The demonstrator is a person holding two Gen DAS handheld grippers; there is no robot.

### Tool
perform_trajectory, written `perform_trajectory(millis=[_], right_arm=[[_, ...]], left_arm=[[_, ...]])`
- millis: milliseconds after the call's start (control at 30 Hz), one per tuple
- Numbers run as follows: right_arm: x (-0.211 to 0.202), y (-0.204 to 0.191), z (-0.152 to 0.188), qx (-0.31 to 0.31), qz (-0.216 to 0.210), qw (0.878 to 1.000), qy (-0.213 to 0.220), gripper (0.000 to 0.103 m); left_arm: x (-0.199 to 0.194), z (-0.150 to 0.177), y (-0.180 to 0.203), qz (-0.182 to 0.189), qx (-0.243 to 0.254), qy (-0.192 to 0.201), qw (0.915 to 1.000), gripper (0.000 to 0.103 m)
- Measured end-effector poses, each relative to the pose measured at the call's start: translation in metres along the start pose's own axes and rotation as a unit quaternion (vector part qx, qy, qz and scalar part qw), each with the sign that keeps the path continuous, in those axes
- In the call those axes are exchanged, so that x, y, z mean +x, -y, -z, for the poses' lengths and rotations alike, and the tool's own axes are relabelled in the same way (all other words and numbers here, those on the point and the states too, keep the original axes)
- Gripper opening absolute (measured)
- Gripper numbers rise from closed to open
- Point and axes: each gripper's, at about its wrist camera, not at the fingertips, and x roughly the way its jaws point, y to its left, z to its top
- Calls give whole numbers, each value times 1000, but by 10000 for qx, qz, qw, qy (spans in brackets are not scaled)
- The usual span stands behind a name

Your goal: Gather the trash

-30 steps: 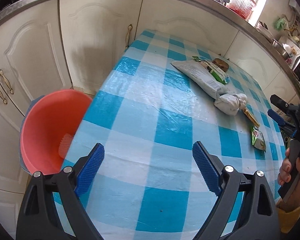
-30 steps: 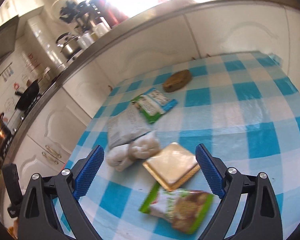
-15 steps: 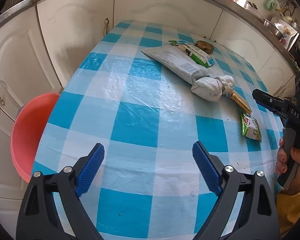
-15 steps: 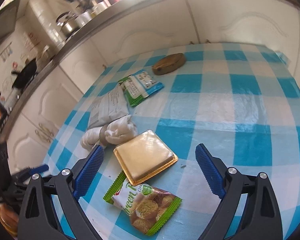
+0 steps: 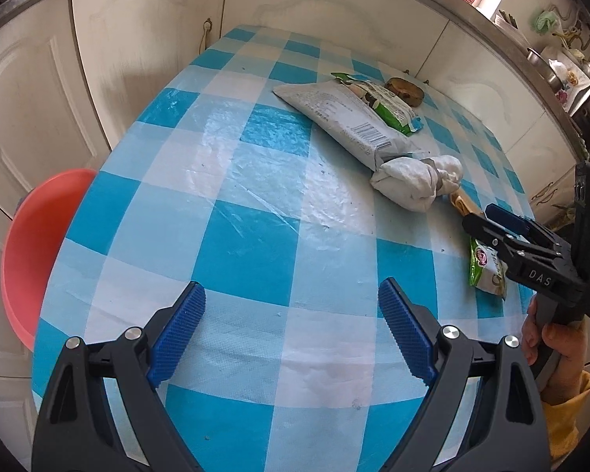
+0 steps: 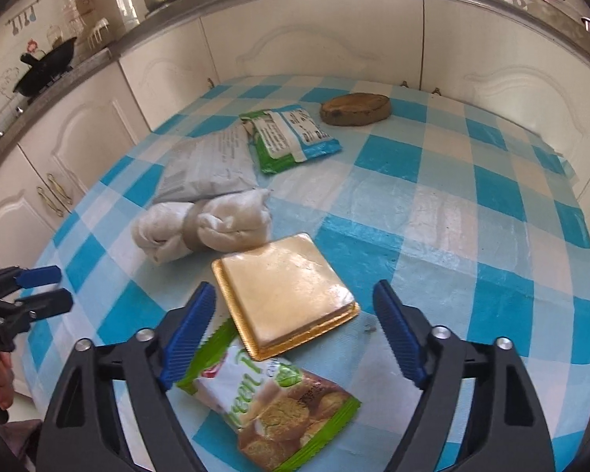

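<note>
Right gripper [image 6: 295, 330]: spread wide, grasping nothing, poised above the square gold foil tray [image 6: 285, 293] and green biscuit wrapper [image 6: 271, 401]. Left gripper [image 5: 291, 332]: spread wide, empty, above the blue-checked bench [image 5: 236, 204].

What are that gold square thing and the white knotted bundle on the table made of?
The gold square looks like a shiny foil-faced card tray: its rim glints metallic gold, and a pale slab sits in it. The white bundle seems to be thin, soft plastic or cloth, matte and wrinkled, cinched in the middle; I cannot tell which.

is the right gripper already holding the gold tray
No, the right gripper is open, its blue fingers apart on either side of the gold tray, which lies flat on the table.
</note>
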Motion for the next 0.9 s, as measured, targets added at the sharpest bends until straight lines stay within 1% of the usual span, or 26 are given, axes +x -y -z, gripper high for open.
perform_trajectory(millis=[33,133,167,200,233,300,333,433,533,600,667,700,767,833,900], right_arm=[[3,0,0,-8,43,10000,-54,83],[5,1,0,-42,100,9999,-37,81],[5,1,-1,-34,108,9999,-21,78],[5,2,-1,-35,157,9999,1,72],[5,2,-1,-53,216,9998,9,70],[4,3,-1,-72,222,9997,17,69],[4,4,-2,-65,221,9997,23,67],[2,8,-2,29,113,9999,71,64],[-1,15,-2,189,-68,9997,114,63],[-3,23,-1,367,-219,9990,146,63],[-5,31,-2,574,-348,9976,192,63],[-6,37,-2,702,-412,9964,223,63],[-9,47,-2,937,-562,9936,282,63],[-12,57,-1,1153,-702,9902,348,63],[-14,64,-1,1306,-779,9876,400,63]], left_arm=[[1,-1,1,-9,11,23,10000,90],[3,-3,5,-3,49,15,10000,90],[4,-4,6,20,46,10,10000,90],[5,-5,8,51,44,8,10000,90],[5,-6,9,75,45,6,10000,90],[6,-6,13,112,98,0,9999,90],[6,-6,16,139,153,6,9998,90],[3,-3,30,233,504,91,9984,90],[-1,3,49,412,972,164,9943,90],[-4,8,63,578,1321,202,9893,90],[-6,15,82,730,1765,236,9813,90],[-7,19,91,781,1994,249,9765,90],[-7,28,112,881,2488,288,9641,90],[-6,34,129,962,2855,299,9531,90],[-1,38,143,981,3106,282,9451,90]])
